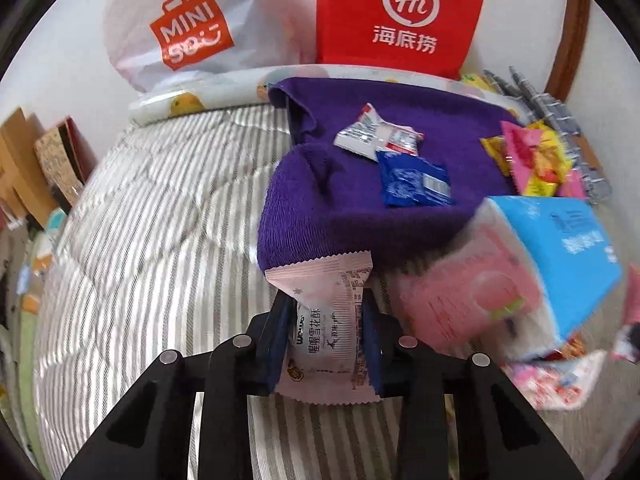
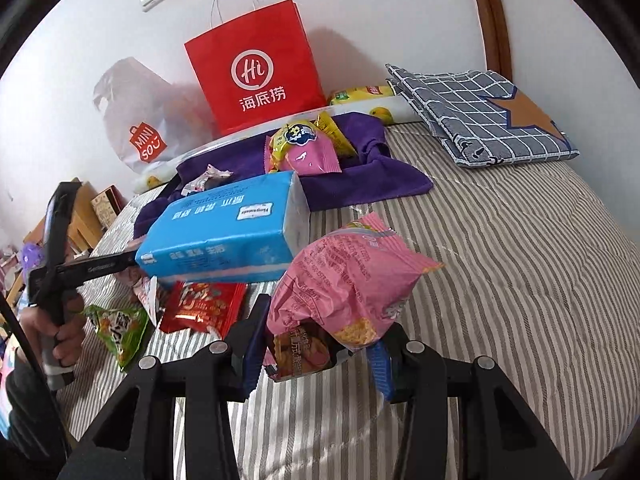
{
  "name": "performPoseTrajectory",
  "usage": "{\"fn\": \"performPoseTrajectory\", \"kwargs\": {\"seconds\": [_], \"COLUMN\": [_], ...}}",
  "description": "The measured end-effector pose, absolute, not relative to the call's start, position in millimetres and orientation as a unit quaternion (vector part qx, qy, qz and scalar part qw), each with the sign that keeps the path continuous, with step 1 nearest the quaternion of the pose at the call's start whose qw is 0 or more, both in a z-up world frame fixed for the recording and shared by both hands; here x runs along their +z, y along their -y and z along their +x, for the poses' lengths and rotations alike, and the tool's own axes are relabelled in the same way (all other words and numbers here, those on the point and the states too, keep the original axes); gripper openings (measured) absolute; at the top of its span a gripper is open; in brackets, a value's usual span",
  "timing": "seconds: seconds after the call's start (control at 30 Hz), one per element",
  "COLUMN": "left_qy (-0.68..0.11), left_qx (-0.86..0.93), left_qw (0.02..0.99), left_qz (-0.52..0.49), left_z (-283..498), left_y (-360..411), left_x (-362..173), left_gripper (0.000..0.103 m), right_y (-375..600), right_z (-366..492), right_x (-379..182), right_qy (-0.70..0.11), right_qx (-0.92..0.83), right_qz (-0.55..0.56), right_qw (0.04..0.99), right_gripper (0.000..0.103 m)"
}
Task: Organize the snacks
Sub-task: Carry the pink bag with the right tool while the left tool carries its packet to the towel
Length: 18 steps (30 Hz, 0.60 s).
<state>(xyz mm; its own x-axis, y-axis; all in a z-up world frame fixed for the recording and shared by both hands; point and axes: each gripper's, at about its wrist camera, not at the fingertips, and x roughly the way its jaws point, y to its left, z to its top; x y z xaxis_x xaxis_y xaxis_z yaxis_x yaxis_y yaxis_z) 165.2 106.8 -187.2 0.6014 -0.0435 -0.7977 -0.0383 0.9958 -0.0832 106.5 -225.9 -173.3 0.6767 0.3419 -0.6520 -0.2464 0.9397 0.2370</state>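
My left gripper (image 1: pixel 326 304) is shut on a pale pink snack packet (image 1: pixel 324 332) with printed text, held just in front of the purple towel (image 1: pixel 352 208). On the towel lie a white-and-red packet (image 1: pixel 376 134), a blue packet (image 1: pixel 416 180) and yellow and pink snacks (image 1: pixel 532 156). My right gripper (image 2: pixel 320 344) is shut on a crinkled pink snack bag (image 2: pixel 348 276), held above the striped bedcover (image 2: pixel 500 280). A red packet (image 2: pixel 204 304) and a green packet (image 2: pixel 120 328) lie on the cover to the left.
A blue tissue pack (image 2: pixel 228 232) lies between the loose snacks and the towel. A red paper bag (image 2: pixel 256 76) and a white plastic bag (image 2: pixel 136 120) stand against the wall. A folded checked cloth (image 2: pixel 480 112) lies at the back right. A person's hand (image 2: pixel 60 332) grips a handle at the left.
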Motion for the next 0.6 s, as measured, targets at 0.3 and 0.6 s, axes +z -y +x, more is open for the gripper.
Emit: {"fn": "performPoseTrajectory", "kwargs": {"seconds": [0.3, 0.6], "left_qy": [-0.435, -0.418], "left_qx": [0.020, 0.023], "left_qw": [0.899, 0.906], "left_qz": [-0.046, -0.057], "left_z": [142, 140], "left_y": [-108, -113], "left_x": [-191, -195], "left_gripper": [0.034, 0.035], "right_y": [224, 231], "right_z": [135, 163], "right_x": [-179, -191], "right_qy": [-0.364, -0.379], "right_qx": [0.130, 0.103], "right_qz": [0.051, 0.063], "right_qw": [0.921, 0.917], "right_gripper": [0.042, 0.042]}}
